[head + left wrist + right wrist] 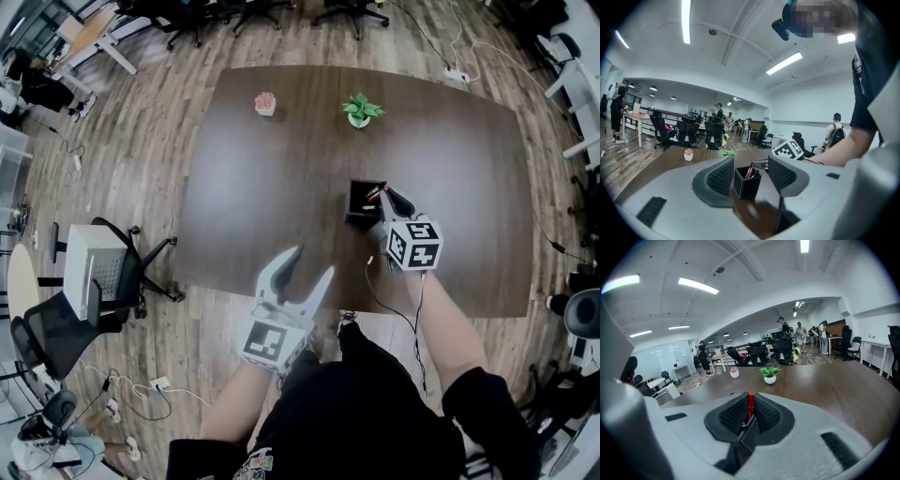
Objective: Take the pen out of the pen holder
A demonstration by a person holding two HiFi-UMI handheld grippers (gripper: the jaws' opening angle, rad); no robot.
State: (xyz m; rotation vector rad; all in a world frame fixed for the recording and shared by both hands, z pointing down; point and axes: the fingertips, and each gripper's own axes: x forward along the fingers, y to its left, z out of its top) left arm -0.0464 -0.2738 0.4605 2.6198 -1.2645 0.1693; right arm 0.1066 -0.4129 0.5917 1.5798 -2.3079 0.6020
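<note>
A black square pen holder [362, 202] stands on the dark wooden table [262, 187], with pens [750, 170] sticking up out of it. My right gripper [386, 194] is at the holder's right rim, and in the right gripper view its pads sit tight against a red pen [750, 403] standing upright between them. My left gripper [309, 261] hangs open over the table's near edge, short of the holder and empty. In the left gripper view the pen holder [746, 183] shows between the wide-apart jaws, farther off, with the right gripper's marker cube [790, 150] behind it.
A small pink potted plant [265, 103] and a green potted plant [359, 111] stand near the table's far edge. A thin cable [380, 300] lies across the near edge. Office chairs [103, 272] stand on the floor to the left.
</note>
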